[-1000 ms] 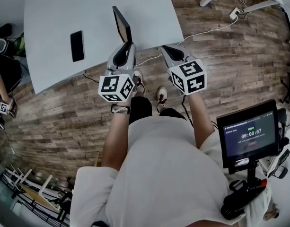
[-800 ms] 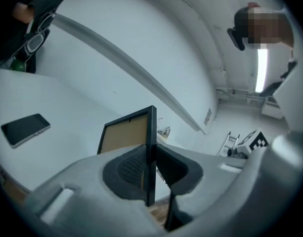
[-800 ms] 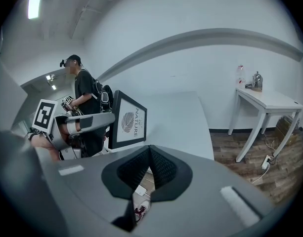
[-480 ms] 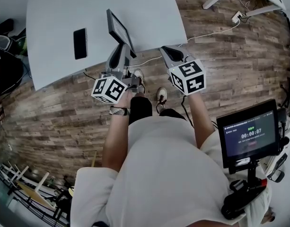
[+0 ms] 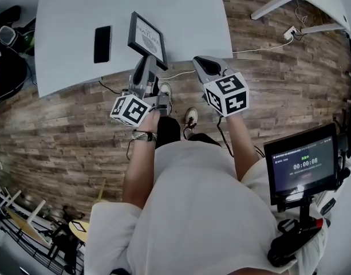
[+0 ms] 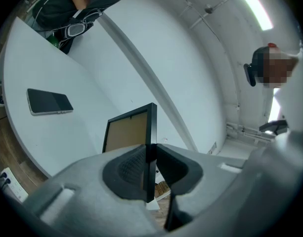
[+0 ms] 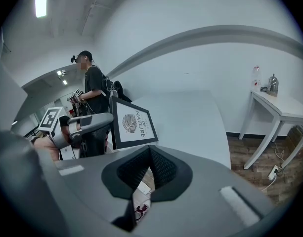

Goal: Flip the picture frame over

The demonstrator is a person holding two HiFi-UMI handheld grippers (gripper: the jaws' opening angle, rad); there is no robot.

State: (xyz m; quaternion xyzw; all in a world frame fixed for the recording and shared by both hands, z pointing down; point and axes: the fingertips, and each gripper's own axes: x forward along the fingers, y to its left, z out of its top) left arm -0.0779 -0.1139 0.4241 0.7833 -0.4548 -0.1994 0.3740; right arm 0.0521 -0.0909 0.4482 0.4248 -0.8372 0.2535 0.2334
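Left tool [image 6: 150,154] clamps the picture frame [image 6: 127,131] by its edge: roll until it lies level, then lower it flat onto the worktop [image 5: 186,16] ahead. Right tool [image 7: 149,154] is closed, empty.

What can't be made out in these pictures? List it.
- Picture frame bottom edge, head view: left claw covers it, so table contact is unclear.
- Frame's print, left gripper view: only its back faces the camera.
- Phone, head view: too small to tell which face is up.

Black picture frame [image 5: 146,40], pale grey table [image 5: 66,16], black phone [image 5: 102,43], brown wood-plank floor [image 5: 290,79]
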